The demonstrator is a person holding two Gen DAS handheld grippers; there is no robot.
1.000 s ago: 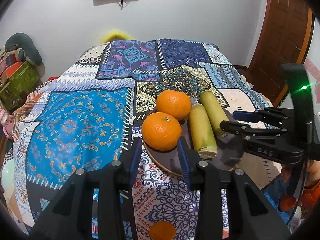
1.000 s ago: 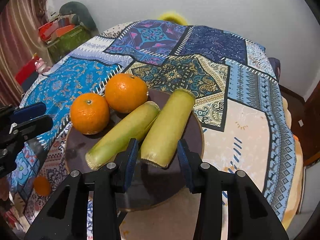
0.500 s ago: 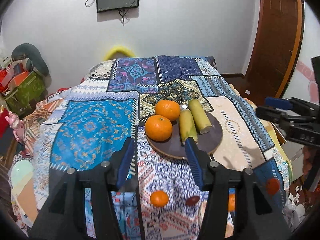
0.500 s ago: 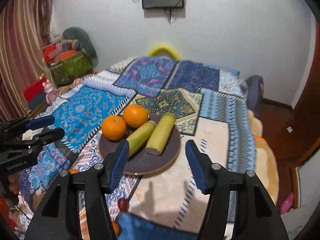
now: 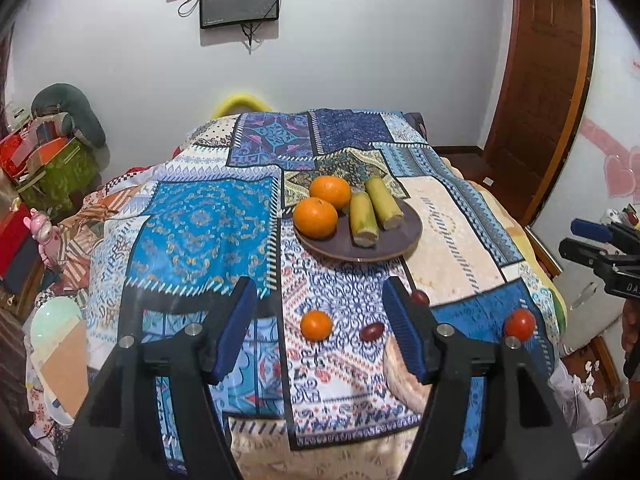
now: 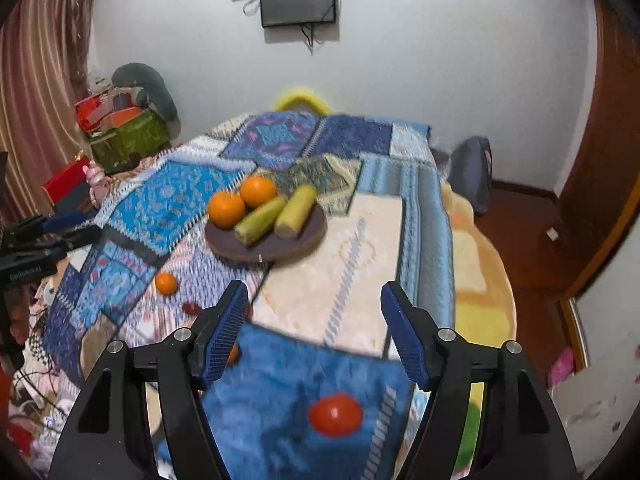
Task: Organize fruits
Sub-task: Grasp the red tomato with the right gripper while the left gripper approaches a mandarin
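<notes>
A dark round plate on the patterned bedspread holds two oranges and two yellow-green cane pieces. On the near cloth lie a small orange, a dark red date and a red tomato. My left gripper is open and empty, held back above the small orange. My right gripper is open and empty, above the tomato; it also shows at the right edge of the left wrist view.
The patterned bedspread covers a raised surface that drops off at the near and right edges. Boxes and bags are piled at the left. A wooden door stands at the right. A screen hangs on the back wall.
Both grippers have pulled back and up from the plate and opened wider. The loose small orange, date and tomato near the front edge have come into view.
</notes>
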